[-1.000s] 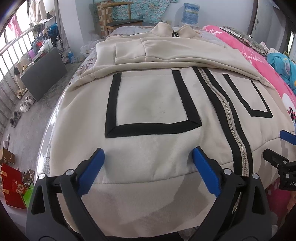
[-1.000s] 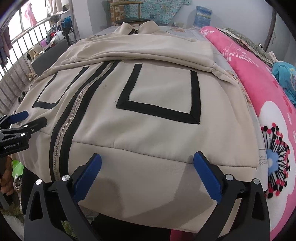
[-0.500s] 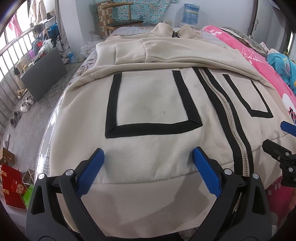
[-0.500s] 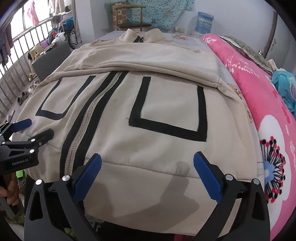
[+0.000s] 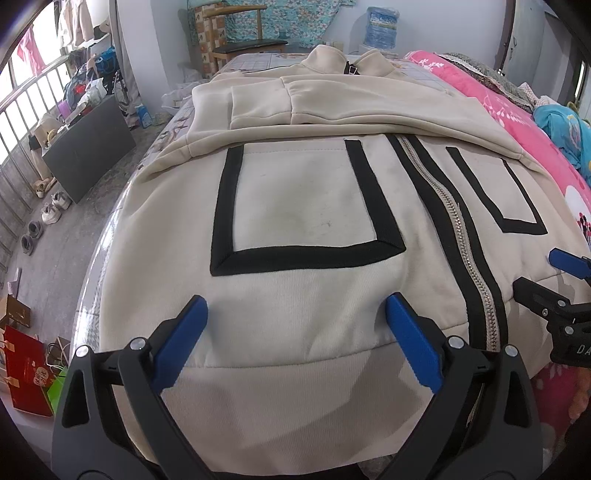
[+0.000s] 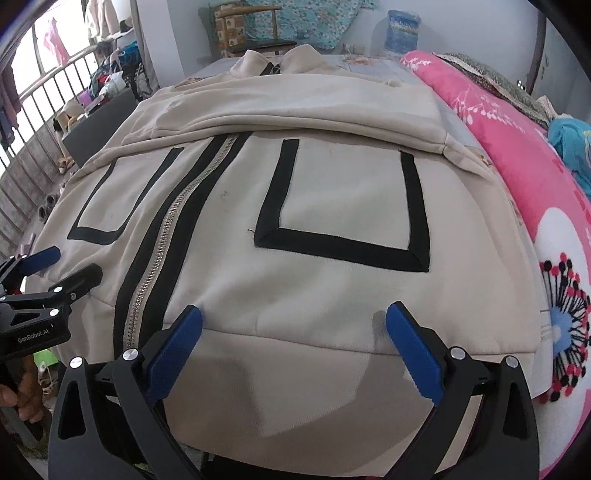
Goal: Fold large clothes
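Observation:
A large cream zip-up jacket with black pocket outlines and a central zipper lies flat on the bed, its sleeves folded across the chest. My left gripper hovers open over the hem on the left half. Over the hem of the right half, my right gripper is open too. Neither holds any cloth. Each gripper shows at the edge of the other's view: the right gripper and the left gripper.
A pink flowered blanket runs along the bed's right side, with blue cloth beyond it. Left of the bed are the floor, shoes, a dark box and a railing. A chair and a water jug stand at the head.
The right gripper has lifted and drawn back a little, so more of the jacket shows in its view. The left gripper has barely moved. Both stay open.

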`<action>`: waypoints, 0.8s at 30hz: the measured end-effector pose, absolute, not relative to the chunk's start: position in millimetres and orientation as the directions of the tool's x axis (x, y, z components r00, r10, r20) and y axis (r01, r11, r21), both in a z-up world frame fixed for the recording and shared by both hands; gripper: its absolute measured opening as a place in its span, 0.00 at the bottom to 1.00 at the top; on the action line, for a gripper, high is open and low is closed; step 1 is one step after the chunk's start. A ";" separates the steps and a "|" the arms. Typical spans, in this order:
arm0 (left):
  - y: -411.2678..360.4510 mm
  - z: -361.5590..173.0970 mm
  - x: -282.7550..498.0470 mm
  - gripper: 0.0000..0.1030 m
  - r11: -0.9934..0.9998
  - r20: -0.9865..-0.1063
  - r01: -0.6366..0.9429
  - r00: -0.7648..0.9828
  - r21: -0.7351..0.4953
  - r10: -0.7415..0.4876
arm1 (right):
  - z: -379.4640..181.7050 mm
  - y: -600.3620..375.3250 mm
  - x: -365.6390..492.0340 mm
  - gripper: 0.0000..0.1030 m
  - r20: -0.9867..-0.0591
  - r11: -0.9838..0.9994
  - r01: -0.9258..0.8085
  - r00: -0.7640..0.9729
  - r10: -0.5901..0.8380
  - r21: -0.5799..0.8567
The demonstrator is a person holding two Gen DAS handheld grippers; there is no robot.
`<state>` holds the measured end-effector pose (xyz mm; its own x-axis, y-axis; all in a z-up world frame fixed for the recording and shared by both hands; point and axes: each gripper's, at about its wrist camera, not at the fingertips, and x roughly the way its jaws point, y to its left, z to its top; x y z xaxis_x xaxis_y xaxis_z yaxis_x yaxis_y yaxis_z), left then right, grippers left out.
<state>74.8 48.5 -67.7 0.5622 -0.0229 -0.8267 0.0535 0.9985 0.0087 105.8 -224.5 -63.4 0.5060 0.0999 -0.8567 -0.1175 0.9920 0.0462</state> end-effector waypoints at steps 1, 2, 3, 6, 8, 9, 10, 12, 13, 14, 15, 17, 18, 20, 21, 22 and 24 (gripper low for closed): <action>48.6 -67.9 74.8 0.91 0.999 -0.827 0.053 0.562 0.008 -0.023 | -63.5 -225.2 105.7 0.94 -0.856 0.992 -0.118 0.506 0.104 0.051; 48.8 -67.8 75.0 0.91 0.999 -0.827 0.053 0.562 0.009 -0.022 | -64.0 -225.6 105.9 0.94 -0.856 0.992 -0.117 0.506 0.108 0.055; 48.8 -67.7 74.9 0.91 0.999 -0.826 0.053 0.563 0.009 -0.023 | -64.6 -226.3 106.1 0.94 -0.856 0.992 -0.114 0.505 0.112 0.062; 48.8 -67.8 74.8 0.91 0.999 -0.825 0.053 0.564 0.010 -0.022 | -65.1 -225.5 105.8 0.94 -0.853 0.991 -0.115 0.511 0.112 0.061; 49.1 -67.9 75.4 0.91 0.999 -0.821 0.053 0.570 0.013 -0.020 | -65.2 -225.3 105.3 0.94 -0.851 0.992 -0.115 0.514 0.111 0.060; 49.6 -68.4 75.3 0.91 0.998 -0.819 0.054 0.574 0.013 -0.020 | -65.5 -225.2 105.1 0.94 -0.849 0.991 -0.116 0.517 0.112 0.060; 50.8 -68.2 74.7 0.91 0.998 -0.814 0.055 0.580 0.010 -0.023 | -65.6 -225.0 105.0 0.94 -0.848 0.991 -0.117 0.518 0.112 0.059; 53.4 -66.4 70.0 0.91 0.998 -0.796 0.055 0.605 0.012 -0.024 | -66.0 -225.0 104.5 0.94 -0.846 0.991 -0.118 0.521 0.112 0.058; 55.3 -64.0 66.1 0.91 0.998 -0.782 0.054 0.623 0.023 -0.016 | -66.0 -225.0 104.7 0.94 -0.847 0.991 -0.118 0.520 0.111 0.058; 59.7 -60.0 58.5 0.91 0.998 -0.758 0.058 0.652 0.035 -0.011 | -66.2 -225.1 104.6 0.94 -0.847 0.991 -0.118 0.520 0.112 0.059; 62.8 -57.0 52.3 0.91 0.997 -0.744 0.060 0.668 0.041 -0.009 | -66.4 -224.9 104.7 0.94 -0.847 0.991 -0.118 0.519 0.112 0.058; 75.6 -51.4 35.6 0.91 0.997 -0.719 0.063 0.695 0.044 -0.012 | -66.1 -225.0 104.6 0.94 -0.847 0.991 -0.118 0.520 0.112 0.059; 83.8 -49.4 26.6 0.91 0.997 -0.711 0.062 0.703 0.041 -0.015 | -66.2 -224.8 104.4 0.94 -0.846 0.991 -0.118 0.522 0.112 0.059; 100.9 -47.1 9.4 0.91 0.998 -0.711 0.055 0.703 0.027 -0.019 | -66.4 -224.8 104.4 0.94 -0.844 0.991 -0.121 0.524 0.114 0.059; 107.9 -46.9 3.0 0.89 0.999 -0.713 0.049 0.701 0.021 -0.020 | -66.5 -225.0 104.6 0.94 -0.844 0.991 -0.121 0.524 0.115 0.059; 117.3 -47.1 -5.7 0.87 0.999 -0.717 0.041 0.697 0.013 -0.019 | -66.5 -225.2 104.8 0.94 -0.844 0.991 -0.121 0.524 0.115 0.060; 133.2 -49.0 -20.0 0.77 1.000 -0.728 0.018 0.686 0.003 -0.010 | -66.5 -225.1 104.6 0.94 -0.843 0.991 -0.122 0.526 0.115 0.059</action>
